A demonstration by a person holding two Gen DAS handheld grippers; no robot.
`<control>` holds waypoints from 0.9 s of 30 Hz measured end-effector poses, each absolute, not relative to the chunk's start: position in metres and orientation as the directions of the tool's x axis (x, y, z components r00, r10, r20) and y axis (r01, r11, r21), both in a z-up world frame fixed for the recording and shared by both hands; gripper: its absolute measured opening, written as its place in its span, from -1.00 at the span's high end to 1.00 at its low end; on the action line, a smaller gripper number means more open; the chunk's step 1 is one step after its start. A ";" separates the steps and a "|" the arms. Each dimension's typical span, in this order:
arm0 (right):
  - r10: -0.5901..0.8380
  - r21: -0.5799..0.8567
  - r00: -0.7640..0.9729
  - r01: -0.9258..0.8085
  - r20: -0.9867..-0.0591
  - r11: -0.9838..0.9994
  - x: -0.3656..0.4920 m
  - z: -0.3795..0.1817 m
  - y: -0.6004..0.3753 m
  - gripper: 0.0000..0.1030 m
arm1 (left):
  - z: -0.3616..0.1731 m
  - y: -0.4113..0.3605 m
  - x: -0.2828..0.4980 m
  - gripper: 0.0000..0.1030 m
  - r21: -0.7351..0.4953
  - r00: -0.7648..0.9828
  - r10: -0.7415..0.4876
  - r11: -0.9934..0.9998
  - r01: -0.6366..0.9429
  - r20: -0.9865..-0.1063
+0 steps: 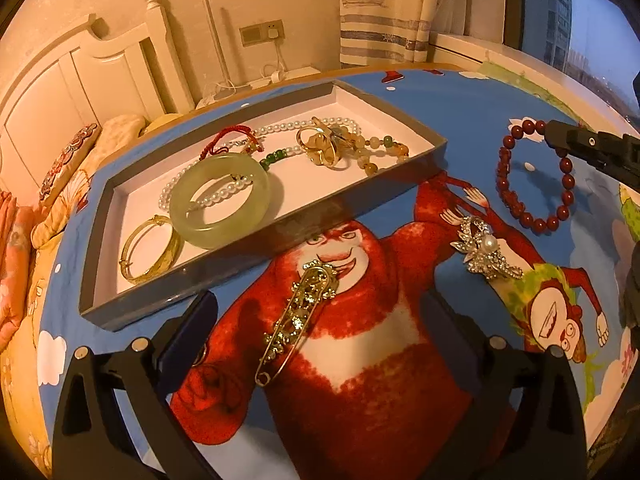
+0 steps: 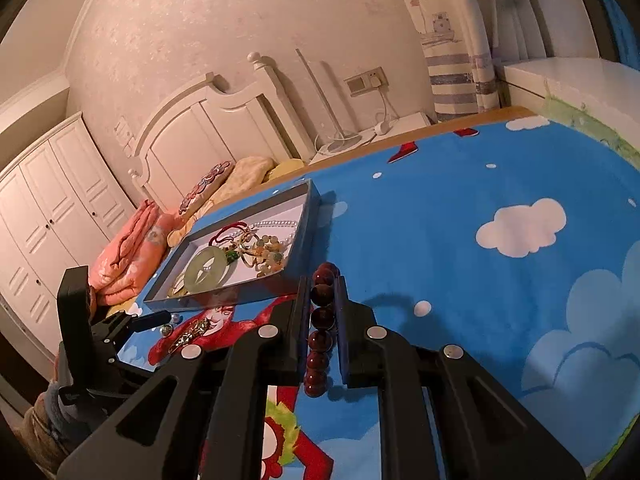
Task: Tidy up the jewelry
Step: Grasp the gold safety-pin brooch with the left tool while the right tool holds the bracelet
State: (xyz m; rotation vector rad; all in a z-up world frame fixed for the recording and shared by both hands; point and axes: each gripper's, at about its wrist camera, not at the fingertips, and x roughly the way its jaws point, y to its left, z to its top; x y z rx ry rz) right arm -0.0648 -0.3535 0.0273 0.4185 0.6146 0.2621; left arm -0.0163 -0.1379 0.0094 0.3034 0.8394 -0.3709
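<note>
A shallow grey box (image 1: 392,184) with a white floor holds a jade bangle (image 1: 220,200), a gold bangle (image 1: 150,250), a pearl necklace, a red cord and gold rings. On the cartoon cloth lie a gold pin brooch (image 1: 298,316), a silver pearl brooch (image 1: 484,250) and a red bead bracelet (image 1: 536,176). My left gripper (image 1: 316,308) is open, its fingers either side of the gold pin. My right gripper (image 2: 323,284) is shut on the red bead bracelet (image 2: 322,328); its tip shows in the left wrist view (image 1: 554,134).
The blue cartoon cloth (image 2: 460,208) covers the table. A bed with pillows (image 2: 132,248) and a white headboard stands to the left. A wall socket with a cable and a striped curtain are behind. A window is at the far right.
</note>
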 end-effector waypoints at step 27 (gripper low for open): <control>0.415 0.531 0.790 -0.135 -0.452 0.836 -0.066 0.023 -0.366 0.76 | 0.001 -0.132 -0.008 -0.59 0.015 0.537 -0.279 0.878 0.479 -0.796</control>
